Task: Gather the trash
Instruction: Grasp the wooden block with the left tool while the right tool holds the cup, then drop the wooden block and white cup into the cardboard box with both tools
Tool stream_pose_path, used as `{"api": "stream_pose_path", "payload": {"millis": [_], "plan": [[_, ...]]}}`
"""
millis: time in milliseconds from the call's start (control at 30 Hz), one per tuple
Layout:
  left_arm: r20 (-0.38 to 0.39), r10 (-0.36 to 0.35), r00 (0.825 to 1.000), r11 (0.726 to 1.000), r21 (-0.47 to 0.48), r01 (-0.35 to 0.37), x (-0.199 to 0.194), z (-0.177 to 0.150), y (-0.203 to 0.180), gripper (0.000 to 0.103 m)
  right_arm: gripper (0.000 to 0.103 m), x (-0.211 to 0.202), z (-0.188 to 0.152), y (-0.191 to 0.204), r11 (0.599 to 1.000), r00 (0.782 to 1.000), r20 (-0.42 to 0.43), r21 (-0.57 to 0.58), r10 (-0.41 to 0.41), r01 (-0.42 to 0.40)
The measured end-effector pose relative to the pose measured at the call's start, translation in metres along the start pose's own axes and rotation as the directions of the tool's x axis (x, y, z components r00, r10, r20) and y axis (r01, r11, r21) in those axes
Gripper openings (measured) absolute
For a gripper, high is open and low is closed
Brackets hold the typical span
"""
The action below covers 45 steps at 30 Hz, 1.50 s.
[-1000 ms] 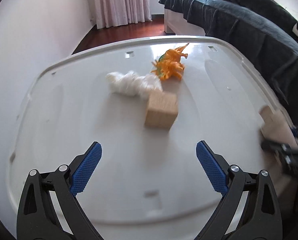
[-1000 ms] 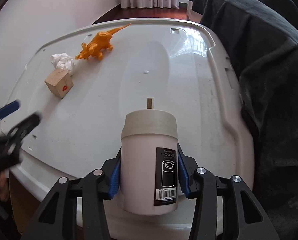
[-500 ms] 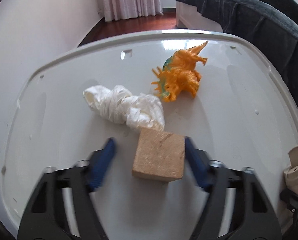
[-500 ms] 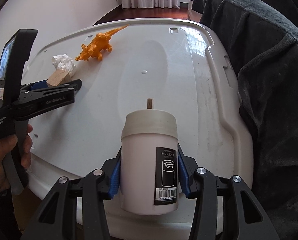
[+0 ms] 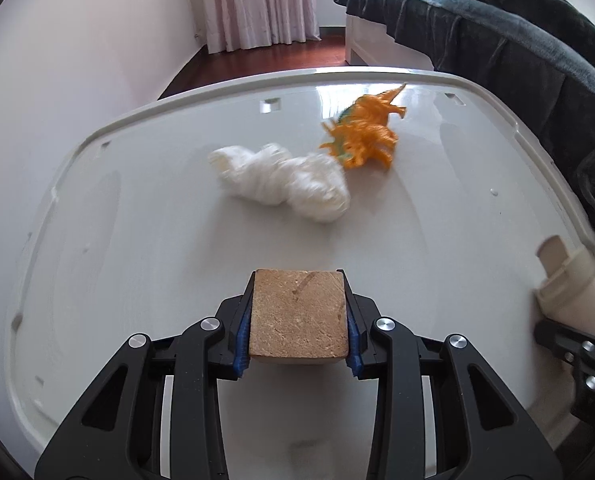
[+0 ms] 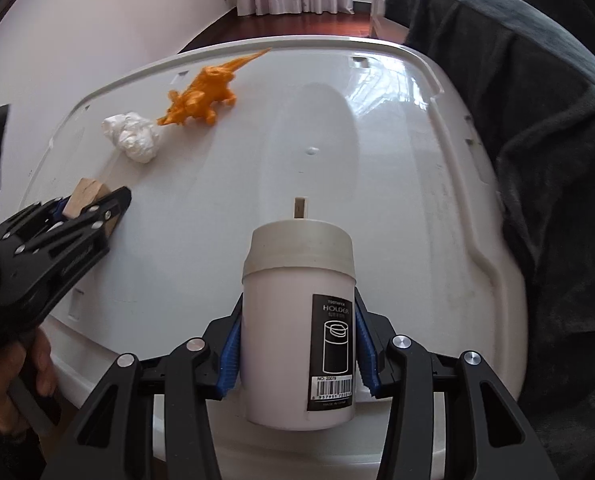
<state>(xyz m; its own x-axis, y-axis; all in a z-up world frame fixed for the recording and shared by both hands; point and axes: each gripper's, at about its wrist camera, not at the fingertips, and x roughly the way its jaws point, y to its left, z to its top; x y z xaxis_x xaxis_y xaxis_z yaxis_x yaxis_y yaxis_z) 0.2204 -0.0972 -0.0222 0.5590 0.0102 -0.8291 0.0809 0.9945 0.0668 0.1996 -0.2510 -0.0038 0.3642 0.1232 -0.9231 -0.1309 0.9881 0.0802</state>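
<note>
A tan wooden block (image 5: 297,316) sits between the blue pads of my left gripper (image 5: 297,280), whose jaws are closing and press on both its sides. It is just over the white plastic lid (image 5: 137,240). The right wrist view shows the same block (image 6: 85,196) in that gripper (image 6: 93,204) at the left. My right gripper (image 6: 297,320) is shut on a white toothpick-holder canister (image 6: 293,280) with a black label, at the lid's near edge. A crumpled white tissue (image 5: 285,184) lies beyond the block, touching an orange toy dinosaur (image 5: 365,132).
A dark blanket-covered sofa (image 6: 537,140) runs along the lid's right side. A white wall stands to the left, with curtains and wood floor at the back. A person's hand (image 6: 13,368) grips the left tool. The canister (image 5: 569,292) shows at the right edge of the left wrist view.
My left gripper went from wide open to closed around the wooden block, which now stands apart from the tissue. The right gripper kept its hold on the canister.
</note>
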Motion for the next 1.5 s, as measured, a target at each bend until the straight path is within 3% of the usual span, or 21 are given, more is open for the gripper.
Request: {"api": "stream_pose_path", "payload": {"millis": [200,400,500,733,933,1167,1500], "plan": [[0.036,0.027,0.999,0.999,-0.038,-0.026,-0.044,-0.023,0.041,0.034,0.046,0.0,0.007,0.055,0.998,0.999,0.014,-0.051,0.045,-0.044],[0.074,0.042,0.996,0.997,-0.071,-0.037,-0.091,-0.048,0.075,0.034,0.046,-0.038,-0.013,0.087,0.996,0.991,0.11,-0.049,0.075,-0.07],[0.087,0.035,0.996,0.996,-0.082,-0.028,-0.111,-0.064,0.083,0.034,0.046,-0.063,-0.041,0.099,0.994,0.982,0.161,-0.054,0.101,-0.093],[0.084,-0.023,0.996,0.995,-0.093,0.031,-0.157,-0.126,0.083,0.034,0.047,-0.105,-0.142,0.132,0.987,0.947,0.288,-0.111,0.141,-0.113],[0.021,-0.064,0.998,0.989,-0.134,0.067,-0.17,-0.186,0.079,0.034,0.047,-0.12,-0.205,0.152,0.987,0.923,0.36,-0.131,0.138,-0.096],[-0.066,-0.046,0.997,0.99,-0.136,0.036,-0.161,-0.224,0.079,0.035,0.047,-0.113,-0.228,0.156,0.988,0.94,0.313,-0.112,0.14,-0.109],[-0.147,-0.056,0.987,0.99,-0.137,0.036,-0.127,-0.235,0.08,0.035,0.047,-0.081,-0.228,0.151,0.989,0.971,0.193,-0.064,0.141,-0.131]]}}
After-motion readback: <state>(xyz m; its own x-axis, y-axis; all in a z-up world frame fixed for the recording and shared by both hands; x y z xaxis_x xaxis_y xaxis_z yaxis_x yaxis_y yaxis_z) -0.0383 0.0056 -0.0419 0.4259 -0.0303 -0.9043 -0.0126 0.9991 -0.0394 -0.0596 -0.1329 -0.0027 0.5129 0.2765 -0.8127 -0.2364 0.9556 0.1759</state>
